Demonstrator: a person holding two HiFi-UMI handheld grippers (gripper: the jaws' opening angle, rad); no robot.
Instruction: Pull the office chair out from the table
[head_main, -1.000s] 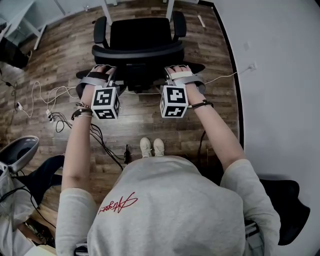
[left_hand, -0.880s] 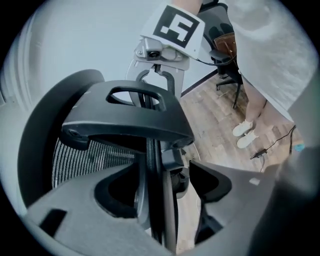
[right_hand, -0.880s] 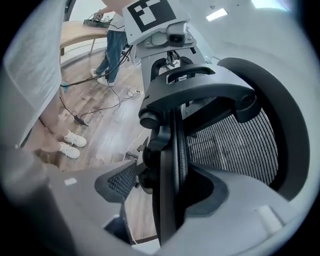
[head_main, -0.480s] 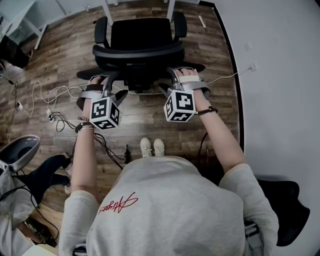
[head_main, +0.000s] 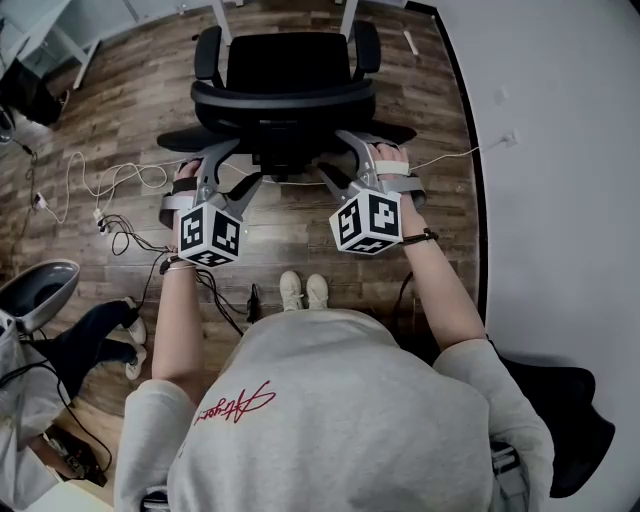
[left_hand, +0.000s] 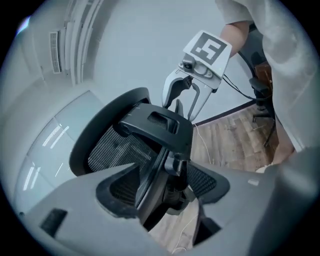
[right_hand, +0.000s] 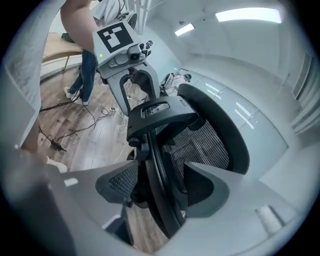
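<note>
The black office chair (head_main: 285, 65) stands on the wooden floor with its back toward me, its seat under the white table legs (head_main: 216, 14). My left gripper (head_main: 232, 168) hovers at the left of the chair's back. Its jaws are closing but stand wide, and the pads do not press on anything. In the left gripper view the chair's back frame (left_hand: 155, 120) shows in the gap of the left gripper (left_hand: 170, 175). My right gripper (head_main: 340, 160) is open at the right of the back. In its own view the right gripper (right_hand: 157, 170) has the chair's spine (right_hand: 160, 117) between its jaws, untouched.
Loose cables (head_main: 110, 190) lie on the floor to the left. A white wall (head_main: 560, 150) runs along the right. My white shoes (head_main: 303, 292) stand just behind the chair's base. Another person's legs (head_main: 90, 345) and a grey chair (head_main: 35, 295) are at the left.
Both grippers have lifted and rolled, so their spread fingers now show above the chair's back. The chair stands about where it was. The legs at the left have shifted.
</note>
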